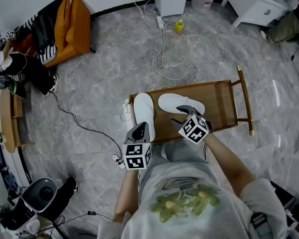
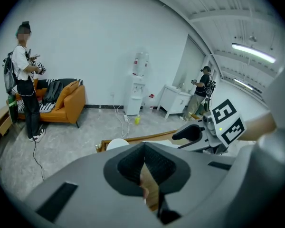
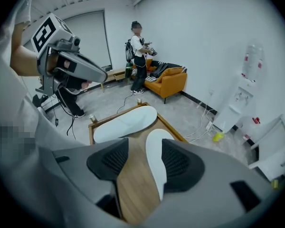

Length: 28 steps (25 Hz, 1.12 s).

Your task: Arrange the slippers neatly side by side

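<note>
Your left claw sat shut and empty by the left slipper at the bench's left edge. The right slipper lay skewed just beside; your right claw gaped over it, unclamped. Likely light and soft: pinch the sole's rim.

Orange sofa by wall, white cables across marble floor, yellow bottle

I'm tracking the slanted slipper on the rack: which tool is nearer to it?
Right. The right tool hangs over the slanted slipper, whose end lies between its open jaws; the left tool is farther, by the straight slipper.
</note>
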Available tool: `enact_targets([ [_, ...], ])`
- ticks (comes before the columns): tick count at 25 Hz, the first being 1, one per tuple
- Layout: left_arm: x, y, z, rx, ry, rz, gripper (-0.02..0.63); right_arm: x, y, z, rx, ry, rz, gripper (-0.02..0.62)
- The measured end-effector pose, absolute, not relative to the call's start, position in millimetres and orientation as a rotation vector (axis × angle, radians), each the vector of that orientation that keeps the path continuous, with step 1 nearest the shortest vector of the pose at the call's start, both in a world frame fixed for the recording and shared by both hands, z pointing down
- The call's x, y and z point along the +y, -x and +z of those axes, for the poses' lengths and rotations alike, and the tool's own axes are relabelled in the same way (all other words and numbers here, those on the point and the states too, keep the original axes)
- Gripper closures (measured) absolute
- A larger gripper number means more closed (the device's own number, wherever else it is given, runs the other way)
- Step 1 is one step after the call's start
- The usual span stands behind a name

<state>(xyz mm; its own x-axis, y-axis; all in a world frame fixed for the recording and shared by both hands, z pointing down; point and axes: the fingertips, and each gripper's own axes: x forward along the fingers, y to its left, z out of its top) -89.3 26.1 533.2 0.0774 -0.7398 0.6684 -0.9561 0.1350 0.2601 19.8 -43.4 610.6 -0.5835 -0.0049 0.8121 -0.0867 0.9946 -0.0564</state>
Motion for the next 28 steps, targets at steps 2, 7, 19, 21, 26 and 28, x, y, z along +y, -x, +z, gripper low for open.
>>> enact_targets([
  [2,22.5,85.7,535.9,-1.711,-1.641,0.387,0.591,-50.6,-25.0,616.5,-2.171,-0.038,0.098,0.373],
  [7,13.8,75.0,542.3,-1.717,-1.617,0.384,0.591,-66.4,-34.9,631.3,-2.125,0.033,0.054,0.37],
  [19,0.3,60.7,554.7,-1.735,-1.541,0.386,0.591,-95.8,-45.7,667.6,-2.021,0.195,-0.048,0.325],
  [21,-0.5,58.6,556.4,-1.744,-1.525,0.382,0.591,-98.0,-48.7,676.4,-1.993,0.228,-0.07,0.324],
  [26,0.8,54.7,561.6,-1.756,-1.494,0.383,0.591,-100.3,-55.2,698.3,-1.919,0.302,-0.127,0.321],
  [28,1.1,53.4,563.3,-1.756,-1.483,0.389,0.591,-101.0,-56.6,704.3,-1.899,0.323,-0.133,0.321],
])
